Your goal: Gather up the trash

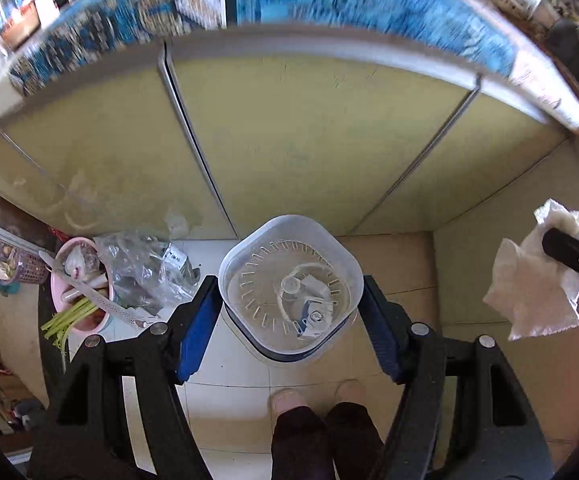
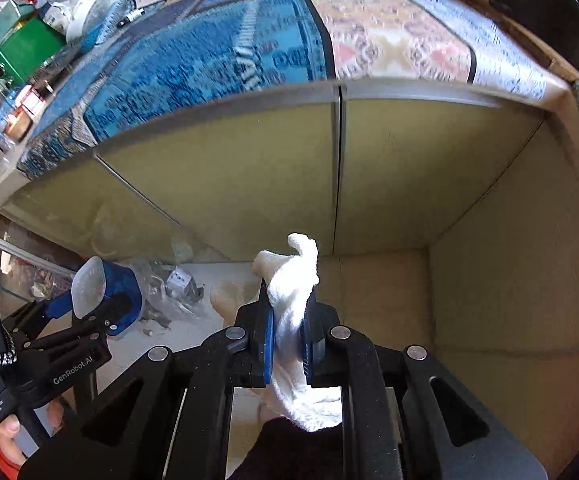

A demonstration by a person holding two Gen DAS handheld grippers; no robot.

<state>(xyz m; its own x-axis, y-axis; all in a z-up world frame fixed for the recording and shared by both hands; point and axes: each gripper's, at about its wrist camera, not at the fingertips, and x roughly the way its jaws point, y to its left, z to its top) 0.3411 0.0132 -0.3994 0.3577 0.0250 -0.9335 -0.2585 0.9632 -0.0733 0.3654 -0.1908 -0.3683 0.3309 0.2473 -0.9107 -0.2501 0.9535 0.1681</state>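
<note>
Upright, white tissue [image 2: 293, 320] lengthwise between right claw [image 2: 288, 344] pads.

A lived-in home, most likely a kitchen corner. Yellow-green cabinet doors [image 1: 289, 140] fill the middle of both views under a counter edge, and a blue patterned cloth [image 2: 209, 60] covers the counter at 12 o'clock. Boxes and jars [image 2: 13, 60] crowd the counter at 10 o'clock. On the pale tiled floor [image 1: 229, 380], at 8 o'clock, a pink basin [image 1: 85, 284] holds green stalks, just beside a crumpled plastic bag [image 1: 145, 272].
</note>
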